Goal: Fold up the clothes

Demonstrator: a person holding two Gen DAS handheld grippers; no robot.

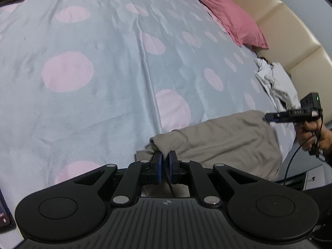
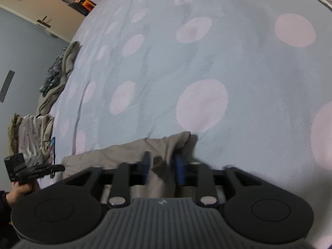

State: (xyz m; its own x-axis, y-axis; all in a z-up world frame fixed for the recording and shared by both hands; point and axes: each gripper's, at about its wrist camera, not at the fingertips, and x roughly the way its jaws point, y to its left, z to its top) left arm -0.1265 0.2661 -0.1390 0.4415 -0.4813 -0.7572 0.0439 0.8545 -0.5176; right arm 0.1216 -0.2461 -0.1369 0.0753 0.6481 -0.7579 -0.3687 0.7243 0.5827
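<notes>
While the beige garment (image 1: 217,143) lies folded at the near edge of the bed (image 1: 103,72), both grippers are at its corners. Its long axis runs left to right along that edge, and the fold looks flat with a soft ridge on the far side. No brand, label or legible writing shows on the cloth; the only mark is a small emblem on each gripper body, too small to read.

In the left wrist view, the left gripper (image 1: 165,159) has its blue-padded jaws drawn together, pinching the garment's left corner. In the right wrist view, the right gripper (image 2: 164,166) sits at the right corner (image 2: 178,143); its jaws stand apart, with a fold of the beige cloth between them and no pad clearly pressing on it, though the picture is blurred there.

A person's hand (image 1: 313,132) holds the right gripper's handle. On the far right of the bed lie a pink pillow (image 1: 228,14) and a crumpled white cloth (image 1: 274,81), beside a cream padded headboard (image 1: 290,31). More clothes (image 2: 58,78) are heaped at the bed's left edge.
</notes>
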